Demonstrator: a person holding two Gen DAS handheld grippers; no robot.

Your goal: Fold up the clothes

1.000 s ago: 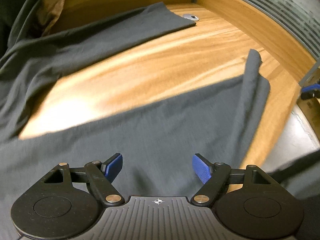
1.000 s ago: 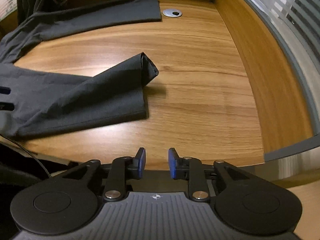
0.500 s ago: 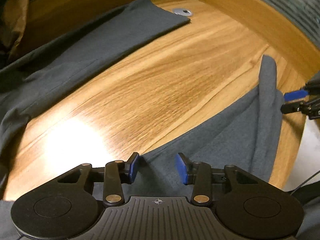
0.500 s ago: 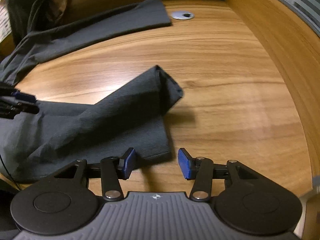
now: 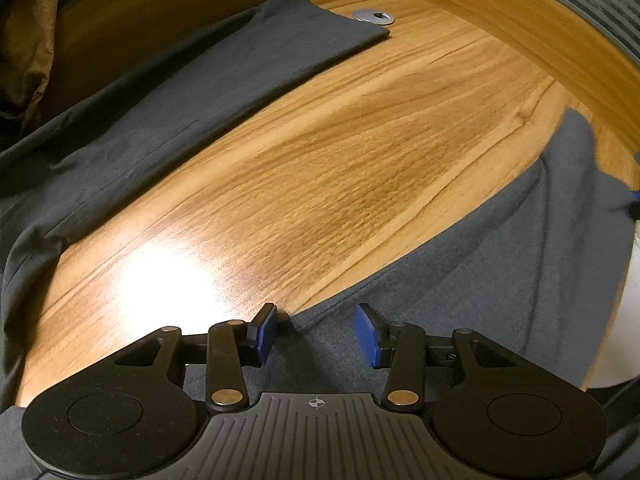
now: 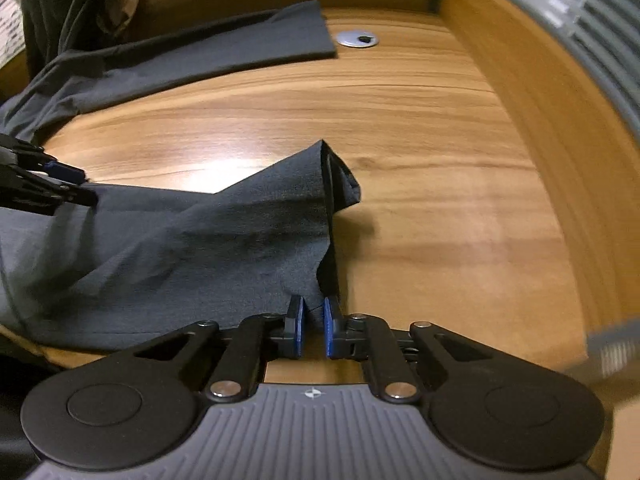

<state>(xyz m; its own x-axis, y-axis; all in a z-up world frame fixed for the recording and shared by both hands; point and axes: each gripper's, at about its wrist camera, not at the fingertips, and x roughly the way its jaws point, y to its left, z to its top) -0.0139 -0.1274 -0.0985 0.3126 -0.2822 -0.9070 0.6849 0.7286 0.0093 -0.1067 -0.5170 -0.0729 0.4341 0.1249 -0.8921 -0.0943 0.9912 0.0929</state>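
Observation:
Dark grey trousers lie spread on a wooden table. The near leg [image 5: 500,256] runs toward me and its cuff end [image 6: 256,220] is rumpled and lifted. The far leg [image 5: 224,80] lies flat toward the back; it also shows in the right wrist view [image 6: 224,52]. My left gripper [image 5: 316,330] is open, its blue pads either side of the near leg's inner seam edge. My right gripper [image 6: 312,324] is shut on the corner of the near leg's hem. The left gripper also shows at the left edge of the right wrist view [image 6: 60,184].
A round metal cable grommet [image 5: 374,17] sits in the table [image 6: 440,184] beside the far leg's cuff. A raised wooden wall [image 6: 532,92] bounds the table at the right and back. Brown and dark cloth [image 5: 28,56] hangs at the far left.
My right gripper moved forward onto the near leg's hem corner and closed on it, lifting the cloth. My left gripper slid along the leg to its inner edge, staying open.

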